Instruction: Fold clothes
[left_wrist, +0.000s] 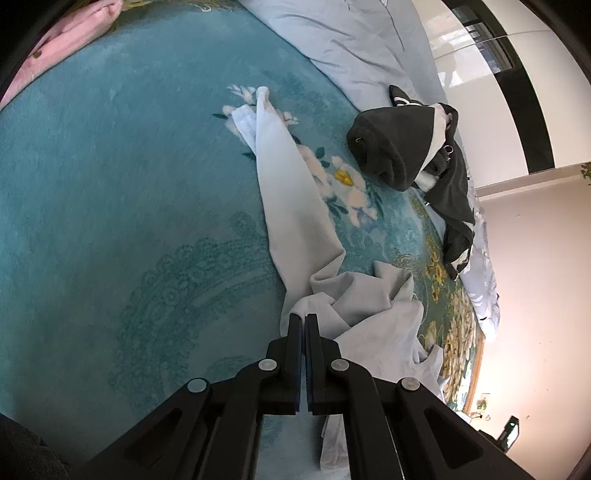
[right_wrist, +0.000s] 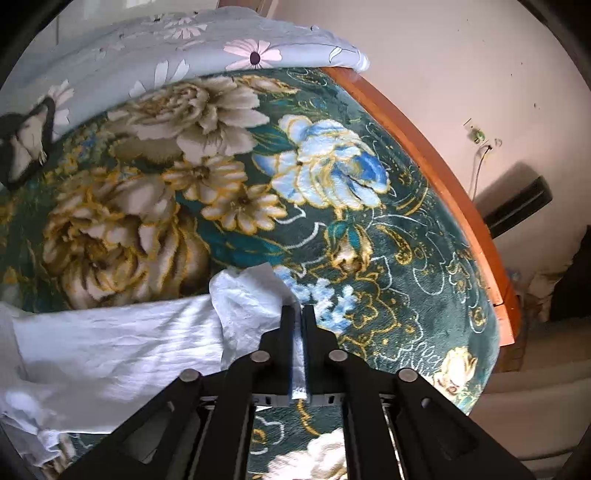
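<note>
Because it is gripped at two separate edges, the pale grey-white cotton garment (left_wrist: 295, 206) lies partly stretched, partly bunched on the teal floral plush blanket (left_wrist: 110, 184), one long limb trailing away flat so it can be straightened before folding. The left gripper (left_wrist: 303, 321) has its jaws nearly closed on a crumpled edge; the right gripper (right_wrist: 298, 314) pinches a thin layer of the same cloth near a corner, though which hem is hard to tell. A dark grey-and-white hooded jacket (left_wrist: 406, 147) waits well apart, near the light floral quilt (right_wrist: 184, 55).
</note>
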